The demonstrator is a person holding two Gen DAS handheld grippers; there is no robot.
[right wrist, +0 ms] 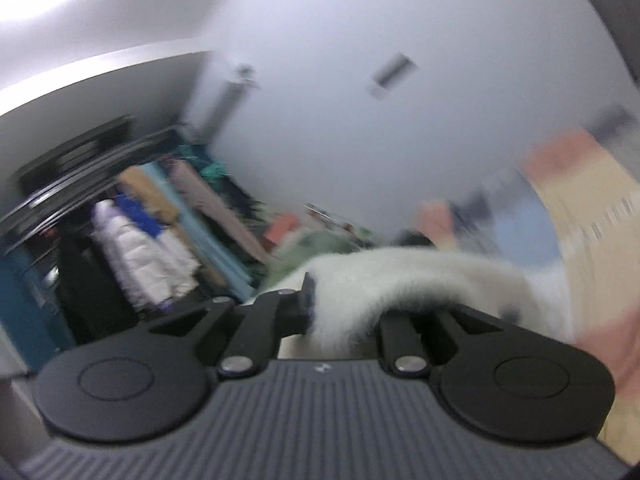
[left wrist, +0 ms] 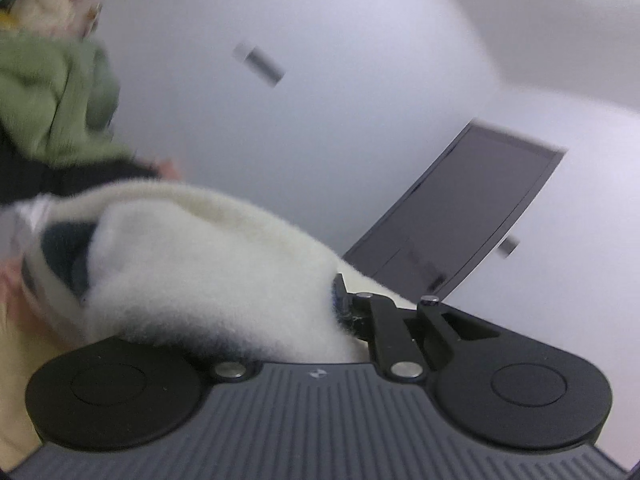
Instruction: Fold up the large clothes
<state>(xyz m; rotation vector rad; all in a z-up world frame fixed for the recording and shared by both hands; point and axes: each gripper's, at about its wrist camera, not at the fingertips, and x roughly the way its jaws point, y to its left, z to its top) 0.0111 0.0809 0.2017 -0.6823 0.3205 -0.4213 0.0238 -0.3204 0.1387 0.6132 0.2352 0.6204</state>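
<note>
Left wrist view: left gripper (left wrist: 320, 312) clenched on white fleece garment (left wrist: 208, 264).
Right gripper (right wrist: 340, 308) likewise clamped on fleece; green garment (left wrist: 52, 96) at 10 o'clock, blurred.

A green garment heap (left wrist: 52, 100) and hanging clothes (right wrist: 140, 256) crowd the left.

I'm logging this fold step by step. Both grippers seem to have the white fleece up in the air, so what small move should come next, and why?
Probably lower both together to lay it flat: the left gripper and right gripper each pinch the white fleece, which hangs bunched and lifted.
</note>
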